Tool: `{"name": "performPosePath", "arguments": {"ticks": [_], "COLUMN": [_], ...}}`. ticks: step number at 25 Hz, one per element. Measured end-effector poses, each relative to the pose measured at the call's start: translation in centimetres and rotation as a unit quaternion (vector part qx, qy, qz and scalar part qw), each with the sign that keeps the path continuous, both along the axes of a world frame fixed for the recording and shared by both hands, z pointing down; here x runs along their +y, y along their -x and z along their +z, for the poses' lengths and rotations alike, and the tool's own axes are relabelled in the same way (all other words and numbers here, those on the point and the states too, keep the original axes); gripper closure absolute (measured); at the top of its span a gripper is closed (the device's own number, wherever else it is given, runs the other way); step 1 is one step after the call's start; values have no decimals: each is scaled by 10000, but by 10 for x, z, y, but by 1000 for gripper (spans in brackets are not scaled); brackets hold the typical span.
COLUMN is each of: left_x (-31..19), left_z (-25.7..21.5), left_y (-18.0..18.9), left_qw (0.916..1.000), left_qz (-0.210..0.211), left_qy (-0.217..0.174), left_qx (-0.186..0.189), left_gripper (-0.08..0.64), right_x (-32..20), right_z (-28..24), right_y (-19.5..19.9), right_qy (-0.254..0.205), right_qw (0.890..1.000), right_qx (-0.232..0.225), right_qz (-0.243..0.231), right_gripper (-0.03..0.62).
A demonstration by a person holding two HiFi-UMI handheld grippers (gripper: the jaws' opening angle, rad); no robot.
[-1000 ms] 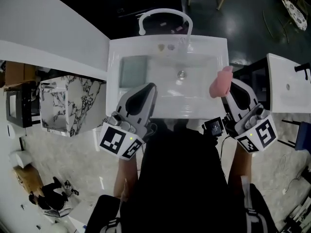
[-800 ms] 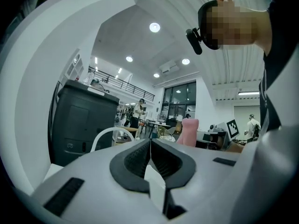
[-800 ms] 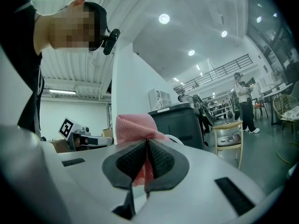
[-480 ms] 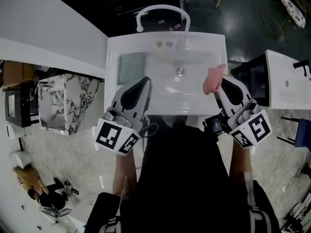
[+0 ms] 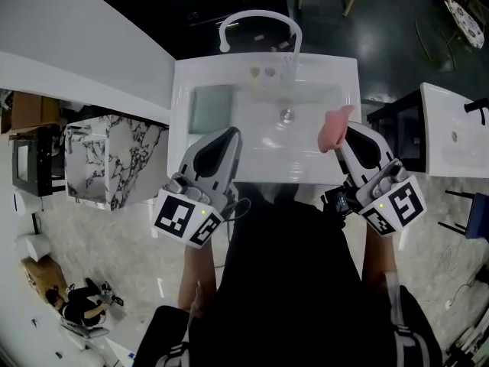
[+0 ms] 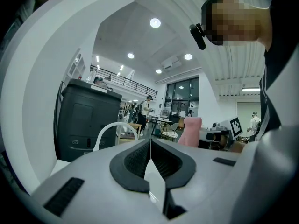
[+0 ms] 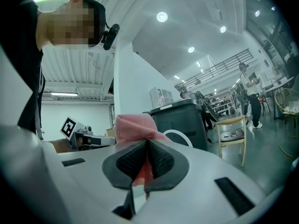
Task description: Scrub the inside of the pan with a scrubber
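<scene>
My right gripper is shut on a pink mesh scrubber, held over the right rim of the white sink. In the right gripper view the scrubber bunches up between the shut pads of that gripper. My left gripper is shut and holds nothing, over the sink's front left; its pads meet in the left gripper view. A pale grey-green rectangular thing lies in the basin's left part; I cannot tell what it is. No round pan shows.
A white arched faucet stands at the back of the sink, and the drain is mid-basin. A marble-patterned block is at the left. A second white counter is at the right. A dark bin stands behind the faucet.
The right gripper has shifted a little to the left with the scrubber. The left gripper has hardly moved. Both stay shut.
</scene>
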State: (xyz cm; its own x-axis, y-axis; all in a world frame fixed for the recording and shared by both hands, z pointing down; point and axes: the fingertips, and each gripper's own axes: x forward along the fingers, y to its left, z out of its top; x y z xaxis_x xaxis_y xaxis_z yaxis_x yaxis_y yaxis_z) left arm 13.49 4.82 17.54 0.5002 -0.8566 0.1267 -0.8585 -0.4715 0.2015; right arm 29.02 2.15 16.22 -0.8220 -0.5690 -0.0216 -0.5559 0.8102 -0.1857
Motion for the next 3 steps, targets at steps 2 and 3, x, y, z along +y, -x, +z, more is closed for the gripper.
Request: {"name": "performPosePath", "arguments": {"ticks": [2, 3], "left_x": [1, 2], "left_z": [1, 1], "left_y": [0, 0], "left_qw": [10000, 10000], "left_qz": [-13, -21], "left_qy": [15, 24], "left_qx": [-39, -62], "left_gripper": [525, 525], "right_x": [1, 2], "right_z": [1, 1], "right_y": [0, 0], "right_qy": [-7, -11], "right_qw": [10000, 10000], "right_qx": [-16, -28], "right_qz": [-9, -12], "right_gripper": [565, 565]}}
